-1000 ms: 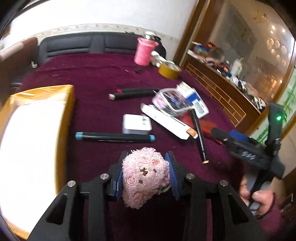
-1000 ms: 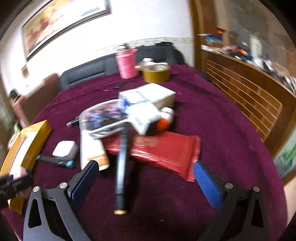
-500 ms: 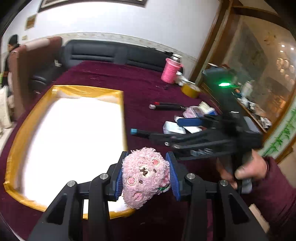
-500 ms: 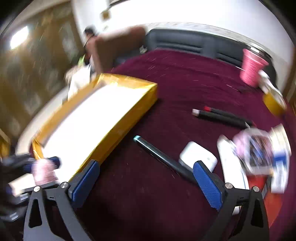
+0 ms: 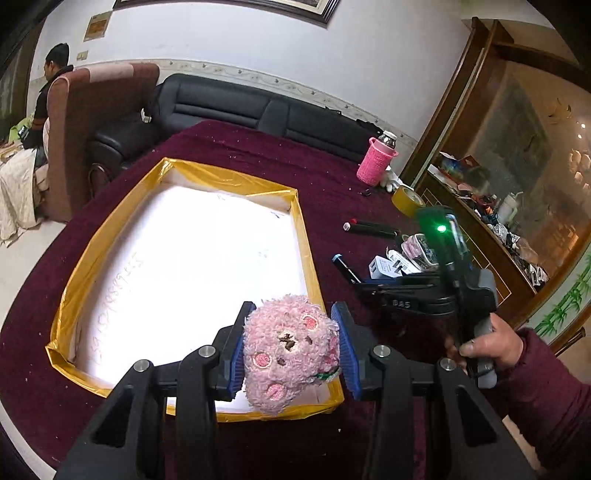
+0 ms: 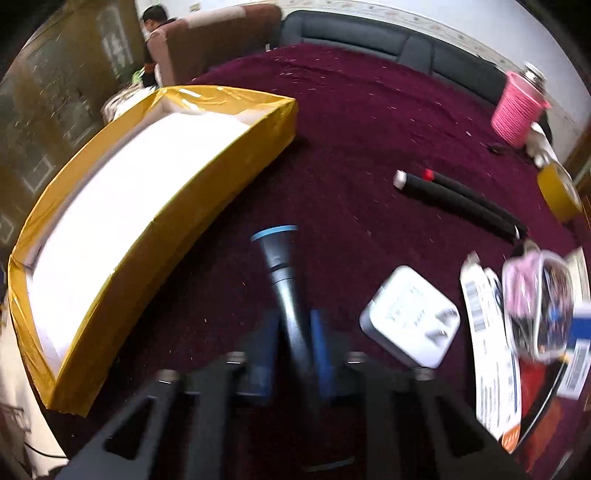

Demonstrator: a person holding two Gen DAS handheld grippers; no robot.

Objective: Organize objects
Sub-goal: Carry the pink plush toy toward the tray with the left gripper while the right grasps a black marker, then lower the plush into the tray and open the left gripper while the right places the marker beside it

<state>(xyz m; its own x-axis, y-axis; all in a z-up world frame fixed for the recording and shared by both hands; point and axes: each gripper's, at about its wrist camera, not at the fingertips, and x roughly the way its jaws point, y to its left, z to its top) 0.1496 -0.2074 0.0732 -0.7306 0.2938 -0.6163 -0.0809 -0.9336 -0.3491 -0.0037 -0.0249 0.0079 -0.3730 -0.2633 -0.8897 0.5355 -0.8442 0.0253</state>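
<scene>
A pink plush toy (image 5: 291,350) is clamped between the pads of the left hand-held gripper (image 5: 293,349) and held over the near corner of the gold-edged box (image 5: 303,236), seemingly for dropping in. On the maroon tabletop (image 6: 369,122) just beside the box, a dark blue-tipped marker (image 6: 286,291) is pinched by the right hand-held gripper (image 6: 291,350), whose jaws have just been closing on it. The marker's rear end is hidden, and that view is blurred.

Home living room: a black leather sofa (image 5: 255,107) and brown upholstered armchair (image 5: 92,110) are standing against a white wall; a framed picture (image 5: 229,5) is hanging above; a wooden glass-fronted cabinet (image 5: 517,155) is holding clutter.
</scene>
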